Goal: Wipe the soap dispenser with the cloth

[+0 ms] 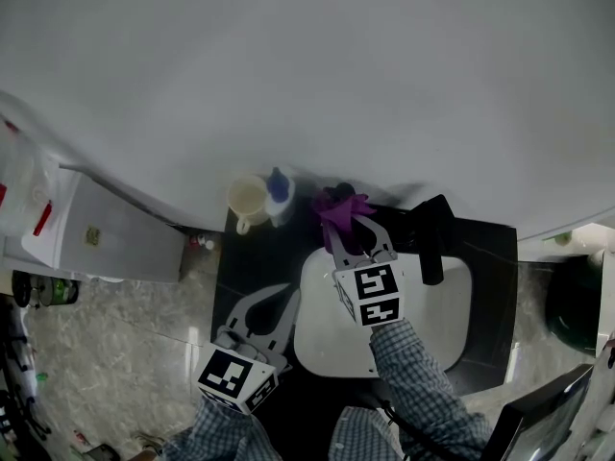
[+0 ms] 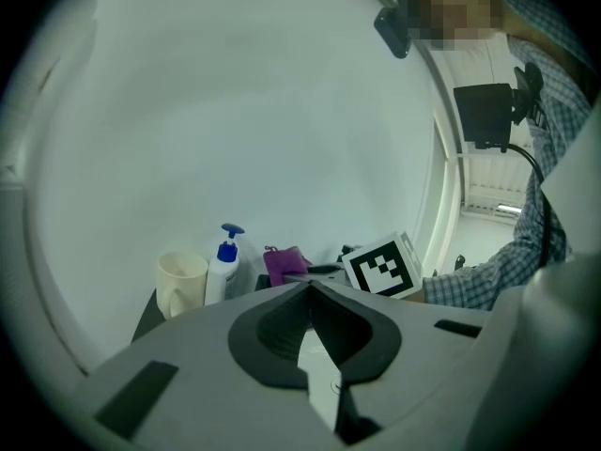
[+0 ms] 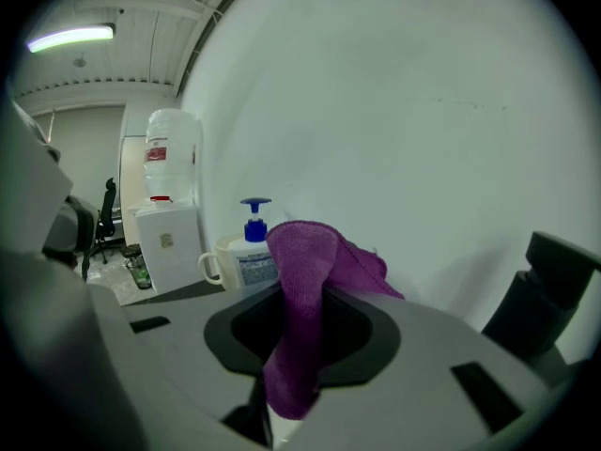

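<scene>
While the right gripper (image 1: 352, 236) clamps the purple microfibre cloth (image 1: 341, 207) between its jaws, the upright white soap dispenser with a blue pump (image 1: 279, 190) stands just ahead and to the left of its tips, near the cloth but apart from it. The left gripper (image 1: 281, 301), jaws together and empty, sits farther back, so the right one is nearer.

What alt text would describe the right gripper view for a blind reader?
A purple cloth is pinched in the right gripper's jaws. Behind it stand a blue-topped soap dispenser and a cream mug, against a white wall.
</scene>
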`<control>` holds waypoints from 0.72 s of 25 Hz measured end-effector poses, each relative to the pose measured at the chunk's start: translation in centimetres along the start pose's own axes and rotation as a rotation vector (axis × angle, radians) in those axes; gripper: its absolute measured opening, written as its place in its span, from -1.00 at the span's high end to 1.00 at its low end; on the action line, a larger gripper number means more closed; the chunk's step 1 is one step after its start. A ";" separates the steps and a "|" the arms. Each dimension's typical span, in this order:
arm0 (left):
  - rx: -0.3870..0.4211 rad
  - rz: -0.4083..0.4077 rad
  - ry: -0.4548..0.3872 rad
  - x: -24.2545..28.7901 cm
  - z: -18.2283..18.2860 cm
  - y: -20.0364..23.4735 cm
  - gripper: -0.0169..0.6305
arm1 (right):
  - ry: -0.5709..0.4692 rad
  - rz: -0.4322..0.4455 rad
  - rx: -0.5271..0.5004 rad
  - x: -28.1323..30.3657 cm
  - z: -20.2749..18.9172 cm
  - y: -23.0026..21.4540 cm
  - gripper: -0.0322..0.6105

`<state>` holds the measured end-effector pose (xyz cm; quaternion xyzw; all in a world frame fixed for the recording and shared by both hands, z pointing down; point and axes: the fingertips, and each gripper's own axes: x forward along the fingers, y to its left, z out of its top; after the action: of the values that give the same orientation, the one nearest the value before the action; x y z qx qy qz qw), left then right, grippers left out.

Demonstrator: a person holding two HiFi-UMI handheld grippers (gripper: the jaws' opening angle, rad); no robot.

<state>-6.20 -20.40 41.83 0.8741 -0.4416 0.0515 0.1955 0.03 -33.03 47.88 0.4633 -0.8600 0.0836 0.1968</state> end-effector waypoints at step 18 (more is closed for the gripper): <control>-0.007 0.005 -0.002 -0.2 -0.4 0.3 0.91 | 0.101 0.059 0.097 -0.7 -4.3 1.6 0.62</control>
<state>-6.48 -20.25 42.21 0.8725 -0.4440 0.0495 0.1979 0.13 -30.19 51.59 0.4419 -0.8572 0.1542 0.2150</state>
